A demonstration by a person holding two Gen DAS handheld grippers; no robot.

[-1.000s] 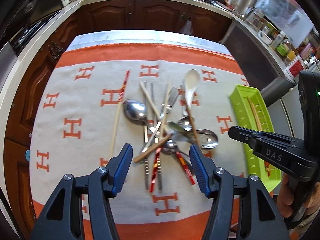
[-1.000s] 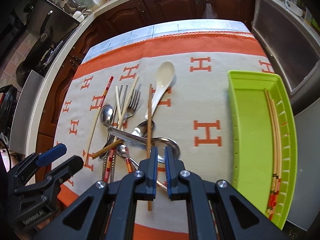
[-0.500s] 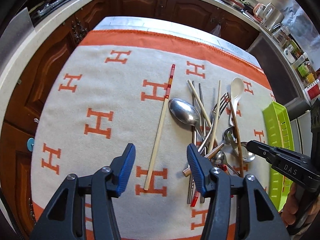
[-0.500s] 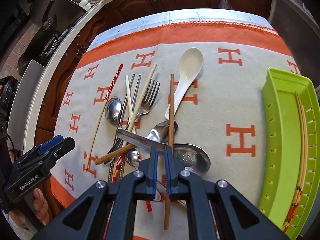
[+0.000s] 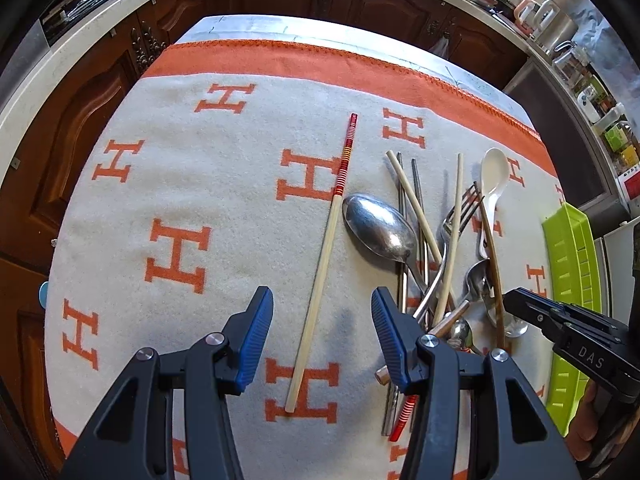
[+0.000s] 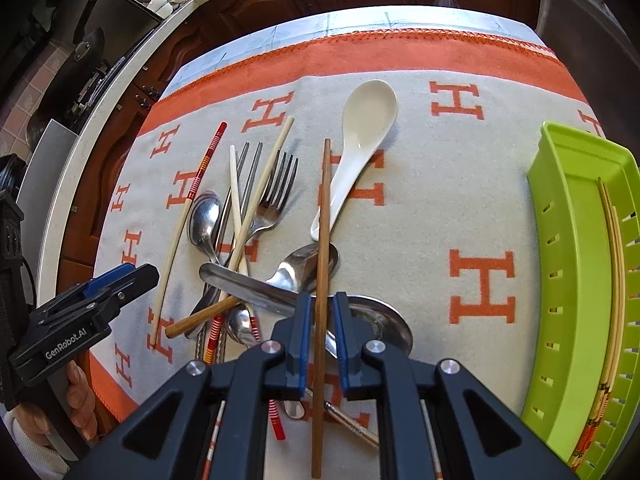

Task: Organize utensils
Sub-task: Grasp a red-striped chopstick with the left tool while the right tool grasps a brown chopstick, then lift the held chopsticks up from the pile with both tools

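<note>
My right claw (image 6: 320, 336) has its jaws opening around the dark brown chopstick (image 6: 322, 280), which runs between the pads with a sliver of gap on each side, so nothing is pinched. My left claw (image 5: 322, 334) is spread, straddling the lower part of the pale chopstick with the red banded end (image 5: 325, 256), not touching it. To do this well, I judge each claw should close square across its stick, low enough to clear the spoons beside it. Both sticks lie on the worktop cloth (image 5: 180, 184), long axes pointing away from me, the red end farthest. The green tray (image 6: 576, 280) waits to the right.
</note>
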